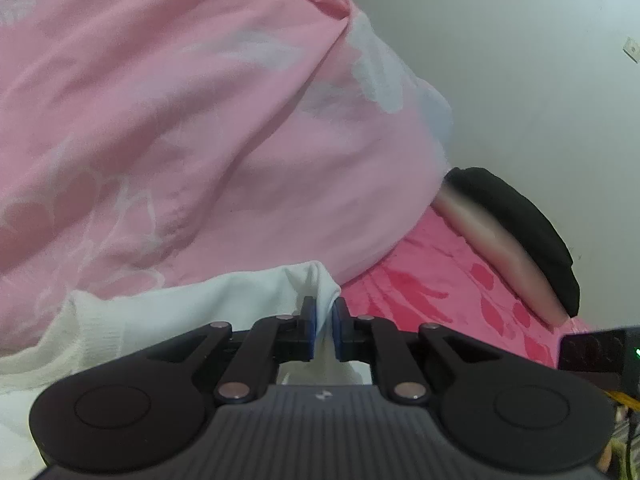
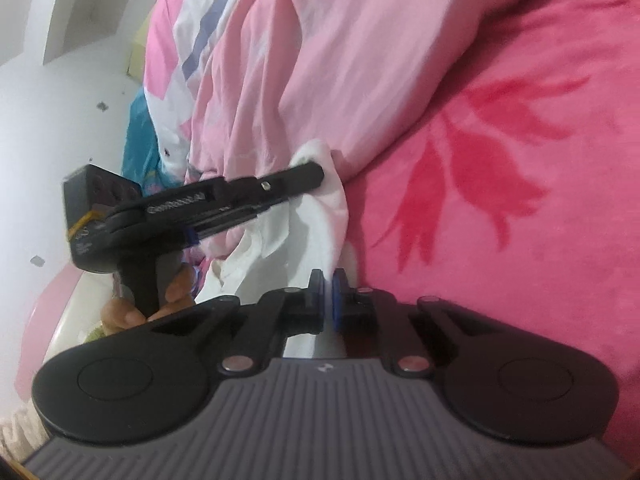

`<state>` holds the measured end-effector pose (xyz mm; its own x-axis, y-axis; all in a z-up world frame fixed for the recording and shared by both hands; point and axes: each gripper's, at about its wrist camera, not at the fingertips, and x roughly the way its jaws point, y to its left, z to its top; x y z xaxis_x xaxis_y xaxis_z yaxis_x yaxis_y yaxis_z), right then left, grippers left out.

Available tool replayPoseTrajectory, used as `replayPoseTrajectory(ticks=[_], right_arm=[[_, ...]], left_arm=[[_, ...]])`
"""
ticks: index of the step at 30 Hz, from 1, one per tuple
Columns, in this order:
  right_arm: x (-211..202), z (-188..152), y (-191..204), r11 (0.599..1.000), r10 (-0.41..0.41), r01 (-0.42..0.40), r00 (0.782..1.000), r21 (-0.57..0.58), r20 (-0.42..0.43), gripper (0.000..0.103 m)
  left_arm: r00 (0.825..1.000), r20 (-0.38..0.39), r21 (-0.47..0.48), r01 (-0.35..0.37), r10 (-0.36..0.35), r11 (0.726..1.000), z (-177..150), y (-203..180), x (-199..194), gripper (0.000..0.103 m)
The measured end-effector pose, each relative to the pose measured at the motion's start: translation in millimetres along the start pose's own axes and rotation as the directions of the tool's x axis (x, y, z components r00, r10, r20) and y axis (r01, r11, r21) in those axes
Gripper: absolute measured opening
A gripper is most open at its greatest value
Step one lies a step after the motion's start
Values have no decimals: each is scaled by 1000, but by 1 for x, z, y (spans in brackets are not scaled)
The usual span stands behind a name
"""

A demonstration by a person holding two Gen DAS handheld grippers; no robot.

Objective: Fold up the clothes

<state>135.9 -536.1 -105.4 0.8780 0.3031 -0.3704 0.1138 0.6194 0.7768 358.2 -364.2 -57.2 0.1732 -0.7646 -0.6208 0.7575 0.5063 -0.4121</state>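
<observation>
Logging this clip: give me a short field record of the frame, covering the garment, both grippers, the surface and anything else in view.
garment: white knit garment, lifted, held at two edges
left gripper: shut on the garment's edge
right gripper: shut on the garment's edge
surface: bright pink fleece blanket with red flower print
bedding: pale pink quilt, bunched behind the garment
person: hand on the left gripper's handle
fold state: not yet folded
</observation>
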Motion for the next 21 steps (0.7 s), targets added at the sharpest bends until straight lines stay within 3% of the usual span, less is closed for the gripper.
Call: replayPoseTrajectory(ticks=[8, 19, 21], right_arm=[[-5, -7, -11, 999, 3, -3, 1000, 41, 15, 2], [-10, -9, -15, 998, 2, -4, 1000, 57, 24, 2], [-12, -9, -16, 998, 2, -3, 1000, 58, 29, 2]], left_arm=[[999, 42, -83, 14, -11, 996, 2, 10, 6, 16], [975, 171, -41, -137, 142, 990, 16, -12, -26, 19], [975, 163, 30, -160, 153, 987, 13, -24, -31, 23]])
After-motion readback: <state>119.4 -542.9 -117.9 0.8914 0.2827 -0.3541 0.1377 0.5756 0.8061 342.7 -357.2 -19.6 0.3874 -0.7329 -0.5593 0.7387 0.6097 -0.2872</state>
